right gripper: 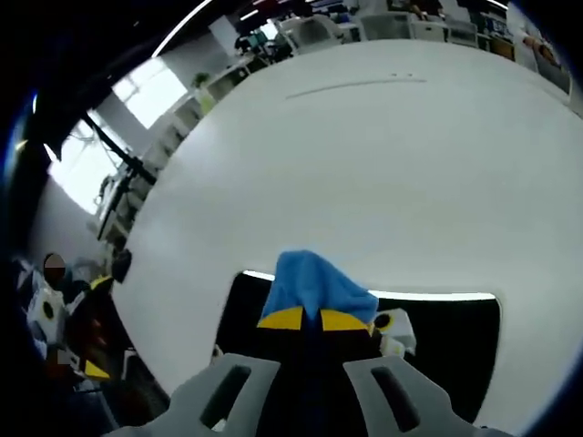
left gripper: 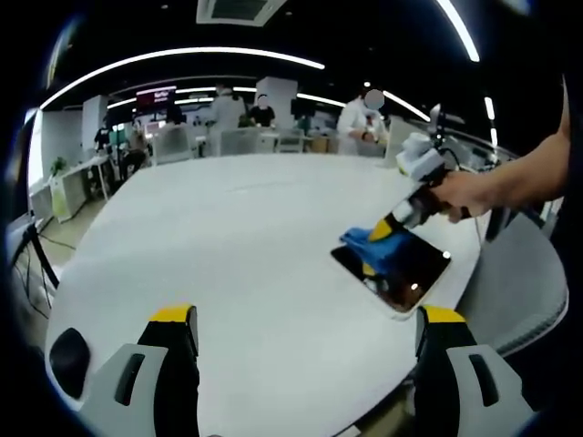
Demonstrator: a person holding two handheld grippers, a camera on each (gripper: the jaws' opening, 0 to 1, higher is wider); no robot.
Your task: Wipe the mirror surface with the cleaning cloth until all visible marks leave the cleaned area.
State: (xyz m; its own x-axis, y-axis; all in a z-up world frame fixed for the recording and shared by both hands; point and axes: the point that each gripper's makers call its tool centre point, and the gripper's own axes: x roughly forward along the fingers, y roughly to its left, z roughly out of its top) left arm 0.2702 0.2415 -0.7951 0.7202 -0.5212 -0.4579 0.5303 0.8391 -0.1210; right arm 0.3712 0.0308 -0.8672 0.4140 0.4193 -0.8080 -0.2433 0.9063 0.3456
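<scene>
Mirror (left gripper: pixel 399 270) lies flat near the right edge of the white table (left gripper: pixel 237 246), dark glass up, long axis running slantwise from its near-left corner toward the far right in the left gripper view. Going left to right from the mirror's left side: the left gripper (left gripper: pixel 305 360) hangs well short of the mirror, low and to its left, jaws wide apart with nothing between them and only bare tabletop ahead. Next, the blue cleaning cloth (left gripper: pixel 375 244) sits on the mirror's left end, pressed onto the glass. Further right, the right gripper (left gripper: pixel 392 228) comes down onto the mirror from its far-right side, jaws clamped on the cloth, a person's hand (left gripper: pixel 465 193) behind it.

In the right gripper view the mirror (right gripper: pixel 446 341) spans side to side, long axis crosswise to the jaws, and the cloth (right gripper: pixel 314 284) bunches at the right gripper (right gripper: pixel 303 320) tips, over the mirror's far edge. So most of the unwiped glass looks to lie to the right of the cloth along that long axis; right hand is clearly the nearer one. Marks on the glass can't be made out, only reflections of ceiling lights.

Table is smooth, matte white, otherwise bare near the mirror. Beyond the mirror: open office, desks, chairs, a few people standing far off.
</scene>
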